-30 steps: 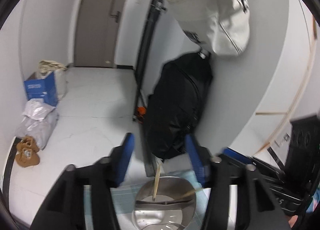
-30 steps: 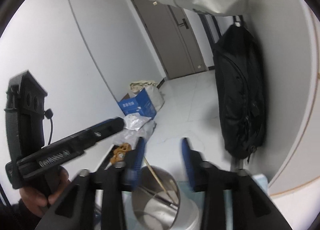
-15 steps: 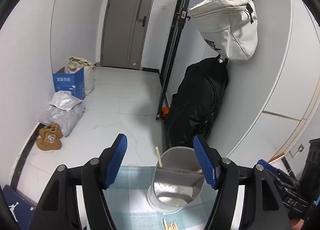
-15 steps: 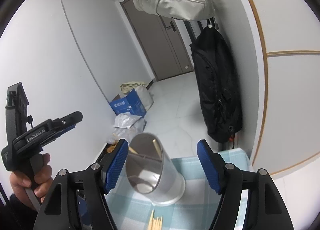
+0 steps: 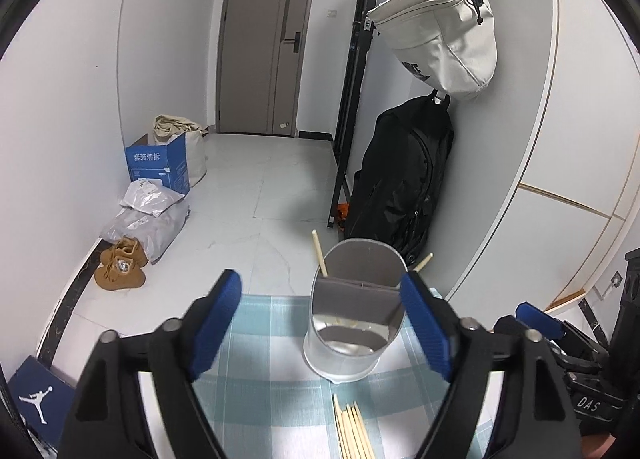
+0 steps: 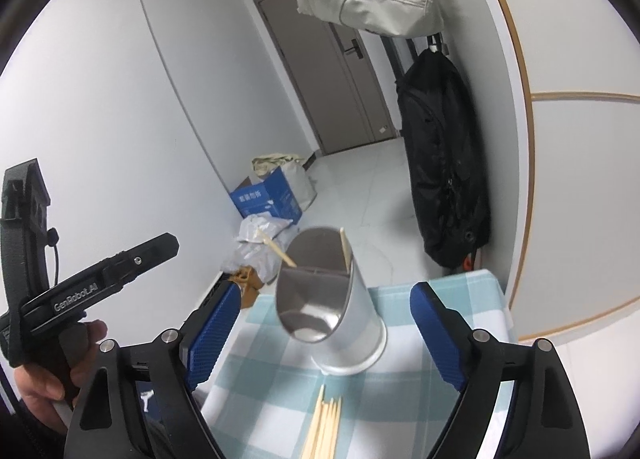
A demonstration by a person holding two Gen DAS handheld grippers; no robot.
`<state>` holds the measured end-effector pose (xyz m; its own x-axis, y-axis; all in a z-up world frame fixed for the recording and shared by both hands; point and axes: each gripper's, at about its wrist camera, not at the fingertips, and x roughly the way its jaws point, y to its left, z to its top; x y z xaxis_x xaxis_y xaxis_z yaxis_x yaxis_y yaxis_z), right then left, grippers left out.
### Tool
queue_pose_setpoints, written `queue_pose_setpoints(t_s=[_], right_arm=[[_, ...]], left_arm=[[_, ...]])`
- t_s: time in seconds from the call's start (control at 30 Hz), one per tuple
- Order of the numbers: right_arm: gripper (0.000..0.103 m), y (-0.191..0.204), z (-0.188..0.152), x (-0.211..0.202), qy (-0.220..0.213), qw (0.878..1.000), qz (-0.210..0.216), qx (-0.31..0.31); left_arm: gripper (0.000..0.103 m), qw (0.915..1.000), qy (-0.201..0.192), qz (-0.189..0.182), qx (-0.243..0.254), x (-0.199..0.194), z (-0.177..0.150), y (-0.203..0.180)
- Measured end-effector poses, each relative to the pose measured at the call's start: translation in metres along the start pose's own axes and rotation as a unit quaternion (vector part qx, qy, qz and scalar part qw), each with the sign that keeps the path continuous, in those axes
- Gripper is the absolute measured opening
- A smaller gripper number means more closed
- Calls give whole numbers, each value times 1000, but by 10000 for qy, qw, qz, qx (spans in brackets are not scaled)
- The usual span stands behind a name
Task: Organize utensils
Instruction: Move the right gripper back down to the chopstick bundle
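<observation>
Hallway; worktop (image 5: 272,339) under a blue-checked cloth. Item: metal utensil holder (image 5: 352,323), upright on the cloth, divided inside, two chopsticks (image 5: 319,253) leaning in its far compartment. Loose chopstick bundle (image 5: 354,433) flat on the cloth, just in front of the holder. Left gripper (image 5: 320,323) and right gripper (image 6: 324,335): jaws just been opening, now wide, nothing between the pads; both farther back from the holder than a second ago.
</observation>
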<state>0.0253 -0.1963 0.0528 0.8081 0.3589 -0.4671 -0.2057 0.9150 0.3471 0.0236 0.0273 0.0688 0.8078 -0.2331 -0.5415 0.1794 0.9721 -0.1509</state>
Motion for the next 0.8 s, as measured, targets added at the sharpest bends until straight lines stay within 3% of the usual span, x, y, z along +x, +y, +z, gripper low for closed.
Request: queue_pose_setpoints(t_s=[0.33, 0.67, 0.8], right_arm=[[84, -6, -45, 22, 814, 9965, -165, -67], [46, -13, -92, 59, 1899, 9809, -294, -314], [37, -12, -108, 79, 2361, 9703, -353, -390]], left_arm=[[80, 9998, 189, 108, -18, 12, -44, 8], [80, 9965, 690, 340, -332, 47, -79, 30], [80, 9945, 867, 417, -420, 54, -79, 39]])
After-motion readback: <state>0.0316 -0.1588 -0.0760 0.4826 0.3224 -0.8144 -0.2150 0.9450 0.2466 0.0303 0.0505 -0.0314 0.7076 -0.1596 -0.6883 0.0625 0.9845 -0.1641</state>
